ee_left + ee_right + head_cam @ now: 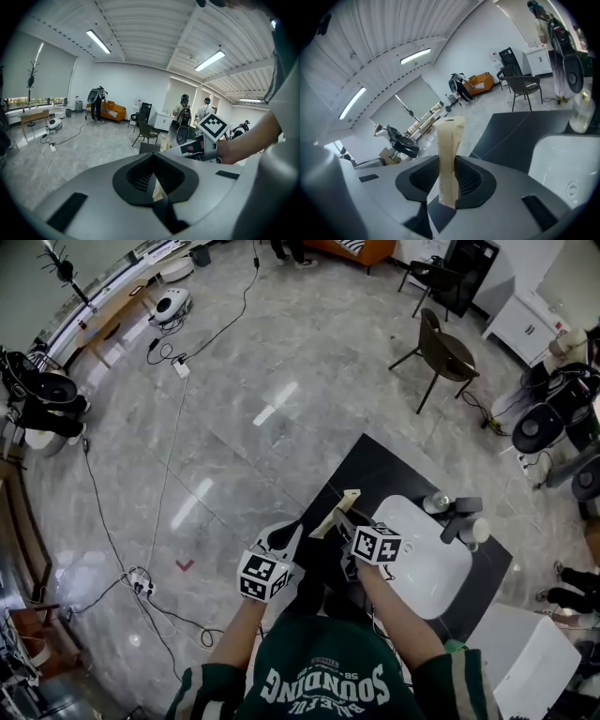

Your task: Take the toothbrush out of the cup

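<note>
Right gripper view is showing the right gripper point(448, 178) jaws pinching a tan packet point(450, 140) beside the sink point(565, 159). The left gripper point(153, 161) jaws are seemingly nipping its corner. No cup is showing; the extraction is probably finishing, and setting the packet down beside the sink is likely coming next.

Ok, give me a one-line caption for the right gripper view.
Right gripper shut on a tan packet, above a black counter with a white sink.

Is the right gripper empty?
No, a tan paper packet stands clamped between the right gripper's jaws.
</note>
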Available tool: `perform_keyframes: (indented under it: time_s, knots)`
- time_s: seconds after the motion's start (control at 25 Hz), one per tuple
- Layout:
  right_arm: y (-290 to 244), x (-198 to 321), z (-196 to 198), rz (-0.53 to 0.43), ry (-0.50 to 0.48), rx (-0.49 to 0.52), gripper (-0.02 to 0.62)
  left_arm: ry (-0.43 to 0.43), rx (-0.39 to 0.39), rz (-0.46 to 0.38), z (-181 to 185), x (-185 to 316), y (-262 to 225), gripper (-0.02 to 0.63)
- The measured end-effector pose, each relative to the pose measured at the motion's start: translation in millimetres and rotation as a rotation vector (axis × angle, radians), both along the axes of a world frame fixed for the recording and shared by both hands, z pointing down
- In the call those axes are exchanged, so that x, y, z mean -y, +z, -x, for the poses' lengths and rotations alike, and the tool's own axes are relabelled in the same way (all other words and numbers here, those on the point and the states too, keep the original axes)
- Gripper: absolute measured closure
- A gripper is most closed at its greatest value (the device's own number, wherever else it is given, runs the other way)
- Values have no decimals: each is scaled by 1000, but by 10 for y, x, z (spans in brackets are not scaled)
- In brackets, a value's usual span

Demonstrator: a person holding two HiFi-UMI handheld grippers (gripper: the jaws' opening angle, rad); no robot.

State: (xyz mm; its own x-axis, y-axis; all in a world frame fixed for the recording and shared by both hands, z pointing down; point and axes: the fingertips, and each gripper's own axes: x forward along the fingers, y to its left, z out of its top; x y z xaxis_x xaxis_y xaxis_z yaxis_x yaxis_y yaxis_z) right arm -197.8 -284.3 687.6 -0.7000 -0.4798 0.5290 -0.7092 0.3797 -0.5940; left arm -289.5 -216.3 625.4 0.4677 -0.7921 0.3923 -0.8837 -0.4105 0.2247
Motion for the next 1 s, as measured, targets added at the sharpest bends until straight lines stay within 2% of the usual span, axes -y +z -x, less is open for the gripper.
perform_keyframes:
  time_s: [0.2, 0.32, 0.52, 0.8, 1.0]
  knots:
    - [367, 12, 96, 179, 74, 47, 466, -14, -1, 9, 117, 9, 41, 595]
    - [529, 53, 127, 214, 82, 15, 466, -22, 1, 15, 182, 19, 77, 595]
    - [717, 169, 136, 287, 161, 37, 466, -33, -1, 21, 301, 73, 102, 595]
    - [1013, 314, 38, 415, 313, 131, 466, -21, -2, 36, 300, 122, 149, 595]
    - [1143, 354, 68, 451, 335, 142, 466, -21, -1, 46, 372, 111, 169, 595]
